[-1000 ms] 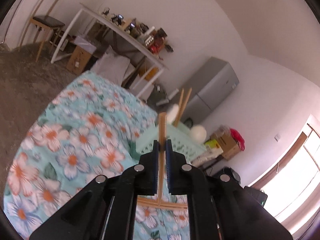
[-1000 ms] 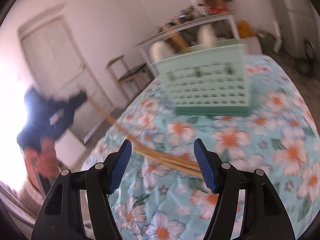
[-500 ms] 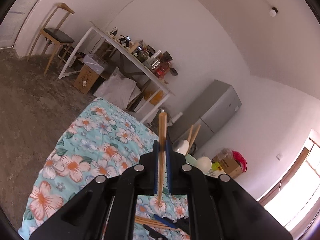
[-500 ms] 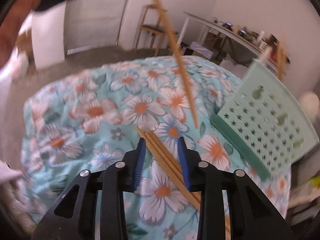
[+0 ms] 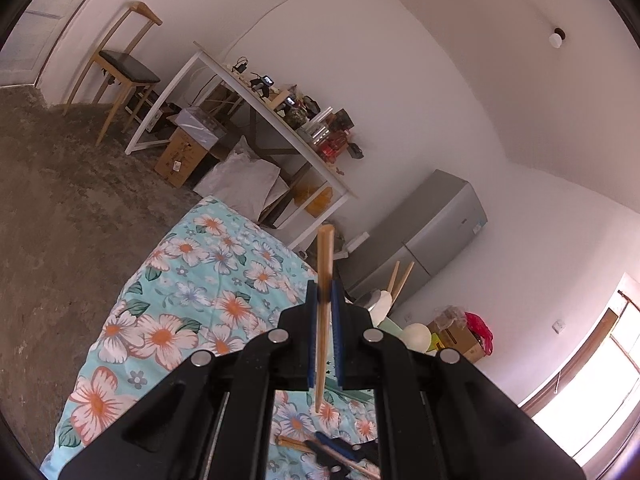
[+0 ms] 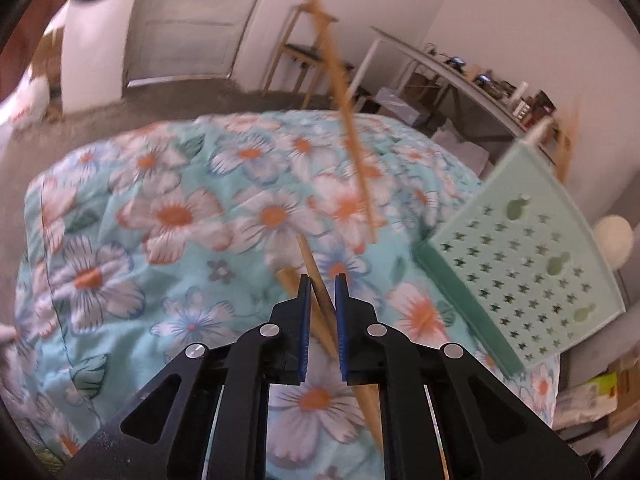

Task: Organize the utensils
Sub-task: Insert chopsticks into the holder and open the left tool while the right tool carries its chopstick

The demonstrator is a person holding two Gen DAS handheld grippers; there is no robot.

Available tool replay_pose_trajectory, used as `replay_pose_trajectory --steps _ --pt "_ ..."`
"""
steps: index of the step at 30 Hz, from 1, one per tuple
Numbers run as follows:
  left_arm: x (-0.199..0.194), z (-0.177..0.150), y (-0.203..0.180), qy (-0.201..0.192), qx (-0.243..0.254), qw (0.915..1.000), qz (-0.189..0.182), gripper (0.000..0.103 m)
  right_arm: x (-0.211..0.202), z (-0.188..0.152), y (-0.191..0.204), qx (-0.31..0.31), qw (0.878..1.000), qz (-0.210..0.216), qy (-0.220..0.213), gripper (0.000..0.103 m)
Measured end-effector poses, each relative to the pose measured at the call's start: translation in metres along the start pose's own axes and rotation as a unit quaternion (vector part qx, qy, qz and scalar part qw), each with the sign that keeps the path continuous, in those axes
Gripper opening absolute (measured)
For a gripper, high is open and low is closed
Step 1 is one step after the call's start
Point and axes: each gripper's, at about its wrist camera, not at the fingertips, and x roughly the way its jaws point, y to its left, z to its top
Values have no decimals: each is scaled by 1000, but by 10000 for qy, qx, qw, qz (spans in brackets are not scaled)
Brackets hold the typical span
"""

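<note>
Now your left gripper is held above the floral cloth, its jaws pinching one chopstick that stands near upright between the blue pads; its thick end rises past the fingertips, its thin end hangs below them over the cloth. From the right wrist view that same stick crosses the upper frame as a long diagonal, tip down, well clear of the cloth. Your right gripper points down at the cloth and its jaws are closing on the loose chopsticks lying there; at least one stick runs between the pads, which stand close on either side of it, but the blur does not show whether they are touching it. A second stick lies just beside it, partly under the left pad. The sticks lie slanted, thick ends toward the far side and the rest running back under the gripper body. To the right stands the green basket, its perforated wall facing you, resting on the cloth near the sticks but apart from them. In the left wrist view more chopsticks and pale utensils poke up from behind the gripper, where the basket is mostly hidden. A white ball-like thing shows past the basket's far edge.
</note>
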Motion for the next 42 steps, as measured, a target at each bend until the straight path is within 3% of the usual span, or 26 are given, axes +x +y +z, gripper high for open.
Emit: replay_pose_trajectory --steps 5,8,18,29,36,42 --pt "-2 1 -13 -4 94 9999 -73 6 -31 5 -37 790 9961 6 -402 4" --pt "-2 3 -27 -32 228 9996 -172 6 -57 1 -65 1410 9876 35 -695 4" --pt "11 26 -103 -220 806 9935 -778 6 -121 -38 -151 3028 9410 -69 -1511 4" --pt "78 41 -173 -440 1335 9843 -1065 6 -131 -70 -168 3478 9235 -44 -1616 4" --pt "141 17 -189 -312 2017 9775 -531 6 -128 -73 -173 3531 9223 28 -1573 5" --pt "173 -9 -172 112 2048 9783 -298 6 -124 -68 -173 3454 9261 30 -1520 5"
